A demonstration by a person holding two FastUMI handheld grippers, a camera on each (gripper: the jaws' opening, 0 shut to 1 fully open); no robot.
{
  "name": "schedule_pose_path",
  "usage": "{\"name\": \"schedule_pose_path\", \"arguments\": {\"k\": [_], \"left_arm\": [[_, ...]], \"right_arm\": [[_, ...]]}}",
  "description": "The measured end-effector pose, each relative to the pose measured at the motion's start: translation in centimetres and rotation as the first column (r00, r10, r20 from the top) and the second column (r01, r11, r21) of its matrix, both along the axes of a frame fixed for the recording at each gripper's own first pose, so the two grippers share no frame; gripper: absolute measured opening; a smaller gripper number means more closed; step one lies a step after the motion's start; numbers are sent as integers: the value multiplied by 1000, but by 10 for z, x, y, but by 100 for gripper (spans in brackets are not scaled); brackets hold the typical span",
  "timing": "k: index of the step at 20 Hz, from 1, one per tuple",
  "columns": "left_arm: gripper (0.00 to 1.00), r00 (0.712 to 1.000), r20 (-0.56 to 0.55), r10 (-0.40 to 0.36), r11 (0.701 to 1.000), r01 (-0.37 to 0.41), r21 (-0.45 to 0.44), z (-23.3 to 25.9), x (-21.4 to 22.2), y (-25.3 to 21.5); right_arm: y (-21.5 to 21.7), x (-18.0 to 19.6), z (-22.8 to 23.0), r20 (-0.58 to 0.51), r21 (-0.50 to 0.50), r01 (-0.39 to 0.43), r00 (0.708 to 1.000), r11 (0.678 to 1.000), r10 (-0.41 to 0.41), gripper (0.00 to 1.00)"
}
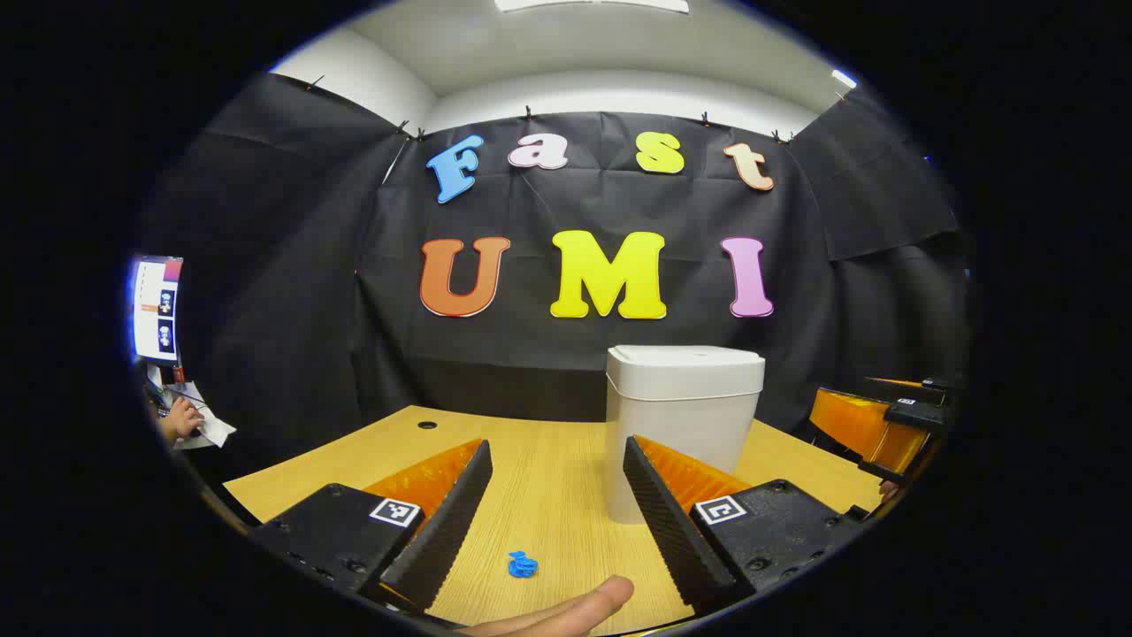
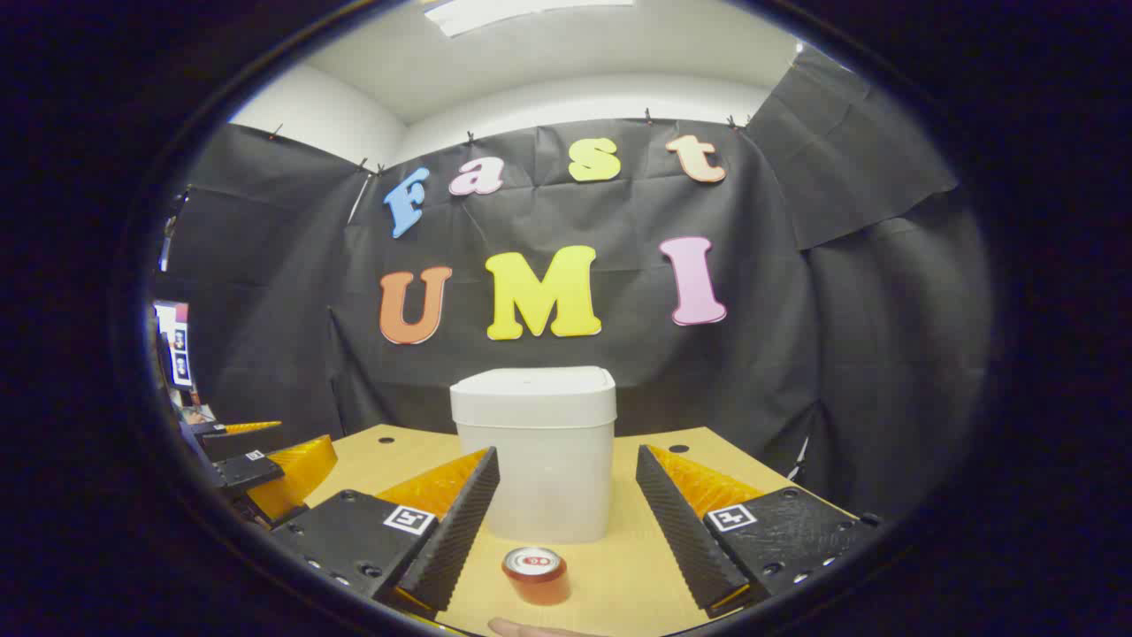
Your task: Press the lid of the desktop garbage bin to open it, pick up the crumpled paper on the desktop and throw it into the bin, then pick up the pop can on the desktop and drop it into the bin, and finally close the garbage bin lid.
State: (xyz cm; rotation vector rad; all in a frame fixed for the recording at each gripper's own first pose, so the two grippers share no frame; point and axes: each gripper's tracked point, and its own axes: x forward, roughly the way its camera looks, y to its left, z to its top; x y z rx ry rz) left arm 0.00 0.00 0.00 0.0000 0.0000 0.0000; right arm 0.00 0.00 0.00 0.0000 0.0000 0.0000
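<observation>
Bin (image 1: 683, 416) right of centre in the left gripper view, dead centre on the desk (image 1: 548, 478) in the right gripper view, lid (image 2: 533, 382) shut, so nothing done yet. Paper (image 1: 523, 564) sitting low centre between the left gripper (image 1: 557, 522) fingers, can (image 2: 536, 574) upright low centre, just in front of the bin. Right gripper (image 2: 566, 522) spread wide and empty, left likewise. Can top too blurry to read; square markers on the grippers, no brand legible.

Wooden desktop (image 1: 548, 478) with small round holes (image 1: 427, 425) near far edge. Monitor (image 1: 157, 310) far left, white papers (image 1: 205, 428) just below it. Ceiling light (image 2: 522, 13) overhead.
</observation>
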Motion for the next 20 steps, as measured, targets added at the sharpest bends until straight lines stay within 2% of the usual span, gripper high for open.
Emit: {"name": "schedule_pose_path", "arguments": {"k": [6,7,9,10,11,13,15,16,20], "left_arm": [[97,999,-47,1,1000,0,16,-16,5,5],[97,999,-51,4,1000,-2,25,-17,6,5],[97,998,-55,7,999,-5,35,-19,7,4],[97,998,-56,5,999,-3,35,-21,7,3],[97,998,-60,3,1000,-2,31,-22,8,3],[97,997,-71,0,1000,2,24,-25,8,1],[97,997,-77,4,1000,-2,24,-27,9,1],[97,997,-77,5,1000,-3,26,-28,10,1],[97,997,-83,-6,999,9,34,-30,11,-3]], "right_arm": [[-6,-7,-15,-28,-33,9,1000,999,-10,92],[-7,-8,-15,-30,-29,8,1000,1000,-9,95],[-10,-8,-17,-34,-21,9,999,1000,-10,95],[-10,-9,-19,-35,-18,8,999,1000,-8,92],[-10,-10,-19,-36,-20,4,999,1000,-5,95],[-11,-10,-23,-40,-31,6,999,999,-7,95],[-12,-10,-26,-44,-41,11,999,999,-12,92],[-11,-10,-28,-45,-43,8,999,999,-10,95],[-10,-8,-32,-53,-45,5,999,999,-7,95]]}}
